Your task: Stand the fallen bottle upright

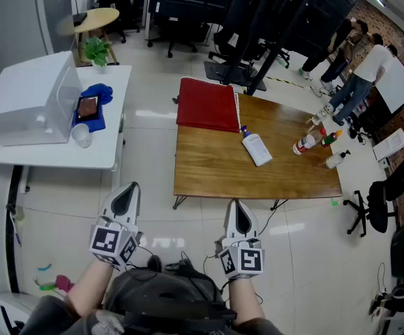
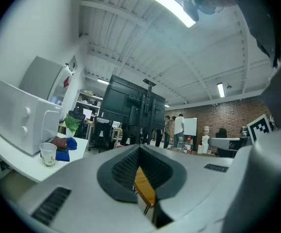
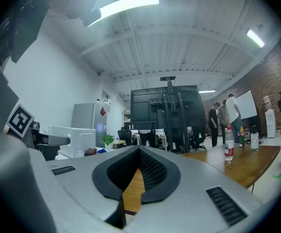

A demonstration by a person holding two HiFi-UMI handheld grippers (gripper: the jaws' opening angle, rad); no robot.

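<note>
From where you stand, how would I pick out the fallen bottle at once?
Find the wooden table in the middle of the room, then the red folder on its far left corner. Just right of the folder lies the fallen bottle: white, blue-capped, alone on its side, while the other bottles stand clustered at the table's right edge.

A red mat [image 1: 207, 105] covers the wooden table's [image 1: 215, 173] far corner; a paper cup [image 1: 81, 135] stands by a blue cloth [image 1: 95, 91]

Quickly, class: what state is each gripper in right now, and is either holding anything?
Left grey gripper: closed, empty.
Right grey gripper: closed, empty.
</note>
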